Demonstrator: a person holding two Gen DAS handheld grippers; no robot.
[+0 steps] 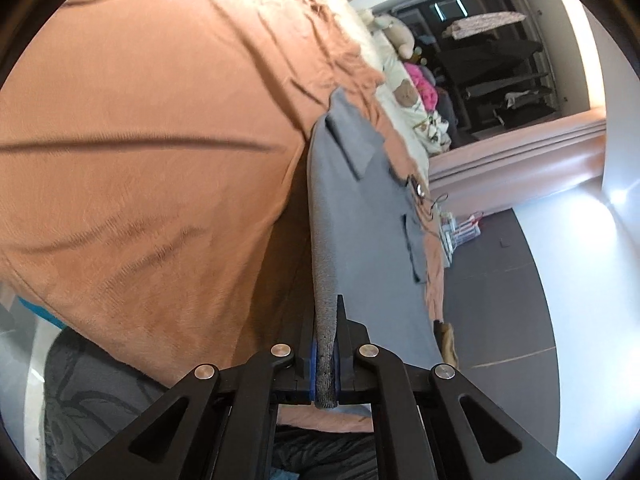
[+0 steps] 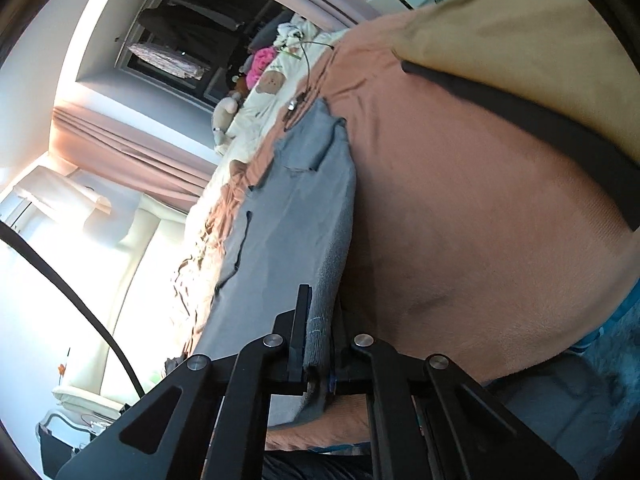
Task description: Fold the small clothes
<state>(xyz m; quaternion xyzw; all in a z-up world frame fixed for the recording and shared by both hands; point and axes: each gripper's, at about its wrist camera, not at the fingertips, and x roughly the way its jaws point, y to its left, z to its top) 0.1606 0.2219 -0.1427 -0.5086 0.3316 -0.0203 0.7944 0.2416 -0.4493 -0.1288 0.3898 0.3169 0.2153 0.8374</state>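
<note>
Pinching the ribbed hem, we see in the left wrist view the left claw (image 1: pixel 325 354) clamped on the grey garment (image 1: pixel 360 216), which runs toward 12 o'clock over the orange bedspread (image 1: pixel 140 140). Right wrist view: right claw (image 2: pixel 318 354) clamped on the other hem corner. Likely lifting for a fold; next, carry hem toward collar. Only this view shows a tan pillow (image 2: pixel 520 32) at 1 o'clock.

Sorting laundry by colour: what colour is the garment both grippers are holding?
Grey garment, clearest in the left wrist view.

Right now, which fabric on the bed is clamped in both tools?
The grey garment, gripped at its ribbed edge; the orange blanket lies loose beneath.
</note>
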